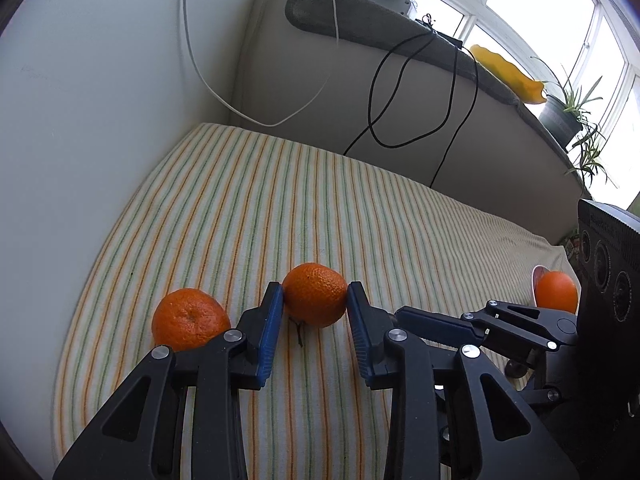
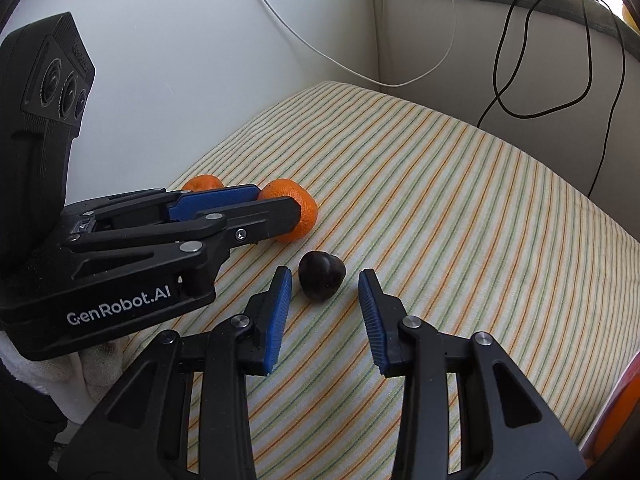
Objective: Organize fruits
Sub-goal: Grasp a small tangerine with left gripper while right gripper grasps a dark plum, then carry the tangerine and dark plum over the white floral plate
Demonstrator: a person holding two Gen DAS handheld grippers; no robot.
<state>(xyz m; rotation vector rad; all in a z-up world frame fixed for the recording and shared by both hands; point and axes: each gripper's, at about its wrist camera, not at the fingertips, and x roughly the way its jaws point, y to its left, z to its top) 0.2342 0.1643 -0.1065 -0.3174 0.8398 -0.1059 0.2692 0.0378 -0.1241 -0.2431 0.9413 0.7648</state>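
Observation:
In the left wrist view my left gripper point(image 1: 315, 290) has its blue pads against both sides of a mandarin point(image 1: 315, 294) resting on the striped cloth point(image 1: 248, 200). A second mandarin point(image 1: 190, 318) lies just left of it. A third orange fruit point(image 1: 556, 291) sits at the far right beside a white rim. In the right wrist view my right gripper point(image 2: 325, 280) is open around a dark plum point(image 2: 321, 275) on the cloth, pads apart from it. The left gripper point(image 2: 276, 208) shows there, closed on the mandarin point(image 2: 302, 212), with the other mandarin point(image 2: 202, 182) behind.
White walls point(image 1: 100, 100) border the cloth at left and back. Black and white cables point(image 1: 400, 92) hang down the back wall. A sill holds a yellow object point(image 1: 508, 72) and a potted plant point(image 1: 568, 112). An orange thing point(image 2: 618, 412) sits at the right edge.

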